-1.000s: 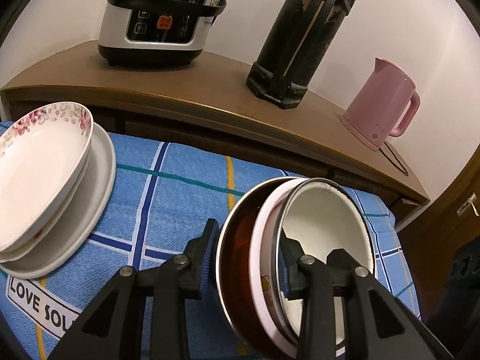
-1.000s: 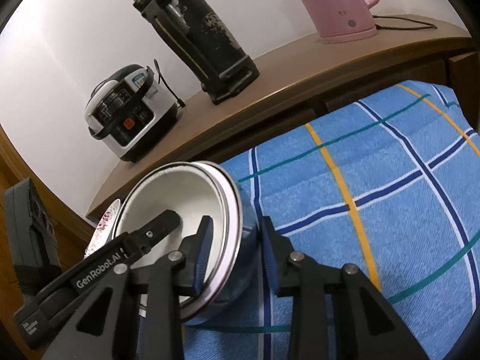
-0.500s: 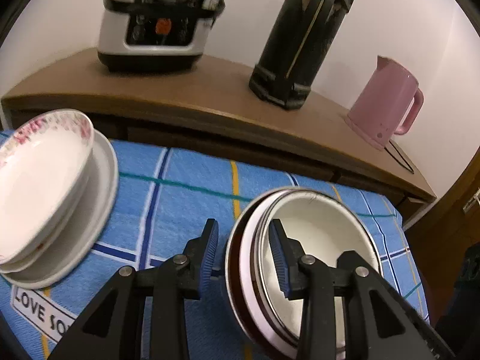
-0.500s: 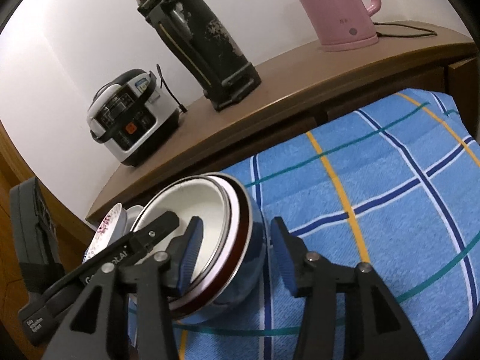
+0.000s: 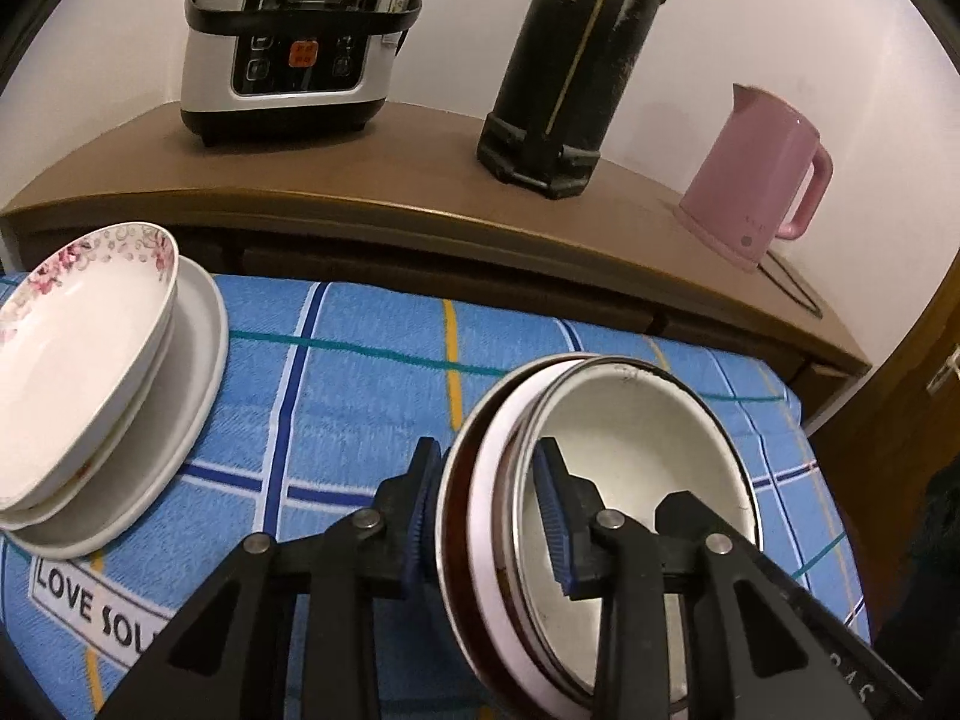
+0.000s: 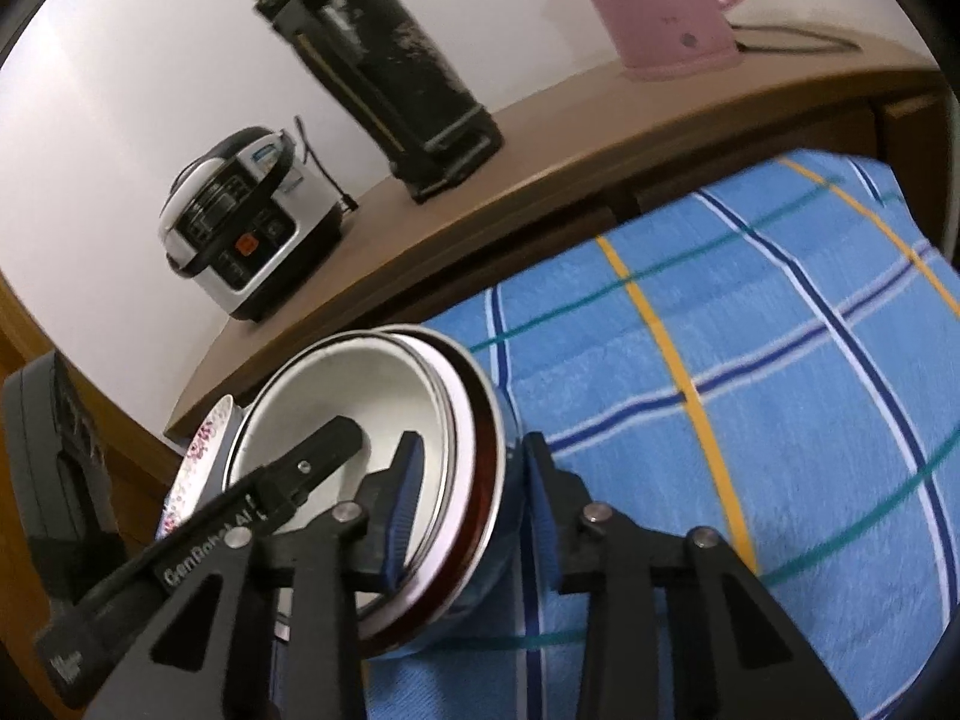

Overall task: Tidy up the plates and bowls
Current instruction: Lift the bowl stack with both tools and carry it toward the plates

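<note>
A stack of nested bowls [image 5: 636, 468], white inside with a dark red outer bowl, stands tilted on the blue checked cloth [image 5: 360, 396]. My left gripper [image 5: 489, 510] straddles its left rim, jaws slightly apart around the wall. My right gripper [image 6: 468, 504] straddles the stack's [image 6: 360, 420] right rim, jaws spread wider than the wall. A floral bowl [image 5: 84, 336] sits on white plates [image 5: 180, 396] at the left; its rim [image 6: 204, 438] shows behind the stack in the right wrist view.
A wooden counter [image 5: 372, 192] behind the cloth holds a rice cooker [image 5: 294, 42], a black thermos [image 5: 576, 60] and a pink kettle [image 5: 756, 174]. A dark wooden door [image 5: 900, 396] is at the right.
My right gripper's jaws have opened off the bowl stack's rim. The stack has settled lower toward the cloth, and my left gripper's jaws have closed in on its rim.
</note>
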### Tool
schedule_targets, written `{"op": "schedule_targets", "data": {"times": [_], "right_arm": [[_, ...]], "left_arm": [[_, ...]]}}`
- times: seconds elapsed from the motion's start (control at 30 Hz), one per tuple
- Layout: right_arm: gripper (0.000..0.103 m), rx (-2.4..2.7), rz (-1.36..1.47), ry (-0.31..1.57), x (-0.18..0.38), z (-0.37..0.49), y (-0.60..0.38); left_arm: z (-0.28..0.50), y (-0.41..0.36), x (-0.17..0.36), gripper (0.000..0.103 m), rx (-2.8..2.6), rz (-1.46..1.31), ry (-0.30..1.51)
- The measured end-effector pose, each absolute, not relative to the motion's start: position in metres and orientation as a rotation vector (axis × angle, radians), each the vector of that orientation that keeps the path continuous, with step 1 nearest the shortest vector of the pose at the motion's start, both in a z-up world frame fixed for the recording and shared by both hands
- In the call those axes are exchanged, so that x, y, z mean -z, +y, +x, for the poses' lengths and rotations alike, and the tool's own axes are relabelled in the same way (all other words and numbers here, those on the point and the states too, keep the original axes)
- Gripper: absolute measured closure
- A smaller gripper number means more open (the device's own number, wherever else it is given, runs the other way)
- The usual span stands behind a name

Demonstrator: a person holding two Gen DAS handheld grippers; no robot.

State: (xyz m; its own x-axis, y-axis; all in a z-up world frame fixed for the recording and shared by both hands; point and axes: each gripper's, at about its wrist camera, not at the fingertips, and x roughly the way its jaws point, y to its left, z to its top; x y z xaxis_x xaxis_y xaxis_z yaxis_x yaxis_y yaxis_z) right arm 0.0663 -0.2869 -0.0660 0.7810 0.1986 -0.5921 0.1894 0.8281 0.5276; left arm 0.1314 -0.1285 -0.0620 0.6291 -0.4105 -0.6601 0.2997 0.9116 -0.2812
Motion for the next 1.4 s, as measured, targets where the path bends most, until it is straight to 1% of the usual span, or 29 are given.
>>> {"op": "schedule_targets", "data": {"times": [0.27,1.17,1.4], "right_arm": [[0.069,0.025,0.603,0.748,0.061,0.048,-0.282],[0.069,0.032,0.560,0.815,0.043,-0.016,-0.277],[0.069,0.016,0.547,0.813,0.037,-0.026,-0.268]], "left_arm": [[0.117,-0.130,0.062,0.068,0.428,-0.147,0.850],[0.058,-0.128,0.051,0.068,0.451,-0.121,0.885],[0.045,-0.118,0.044,0.068,0.432,-0.117,0.868]]}}
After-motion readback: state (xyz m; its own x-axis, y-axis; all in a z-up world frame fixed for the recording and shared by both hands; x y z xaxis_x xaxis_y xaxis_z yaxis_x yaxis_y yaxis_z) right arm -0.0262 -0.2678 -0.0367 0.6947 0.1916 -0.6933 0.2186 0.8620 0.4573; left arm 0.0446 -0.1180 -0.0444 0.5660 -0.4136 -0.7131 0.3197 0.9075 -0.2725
